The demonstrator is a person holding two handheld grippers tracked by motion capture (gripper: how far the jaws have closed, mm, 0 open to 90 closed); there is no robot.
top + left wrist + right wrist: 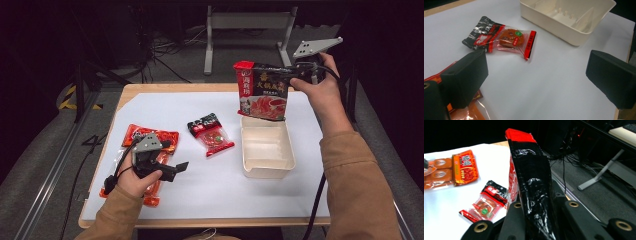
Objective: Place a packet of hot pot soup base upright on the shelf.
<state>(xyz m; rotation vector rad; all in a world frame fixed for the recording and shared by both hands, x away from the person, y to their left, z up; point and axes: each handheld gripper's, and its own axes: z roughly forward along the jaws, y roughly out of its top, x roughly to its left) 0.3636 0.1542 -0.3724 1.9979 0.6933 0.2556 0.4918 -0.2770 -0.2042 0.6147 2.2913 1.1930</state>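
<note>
White sheeting covers the wooden table (107, 145), with dark floor and cables beyond. At the near left, the left gripper (172, 169) rests low over an orange packet (150, 137), wrist level, jaws spread wide on nothing, aimed right toward the small red-and-black sachet (499, 37). Farther right sits the cream tray (267, 167). Above the tray's far edge, the raised right gripper (295, 72) pinches the dark sauce pouch (262, 90) by its upper right corner; the pouch hangs upright, long axis vertical, printed face toward the person.
</note>
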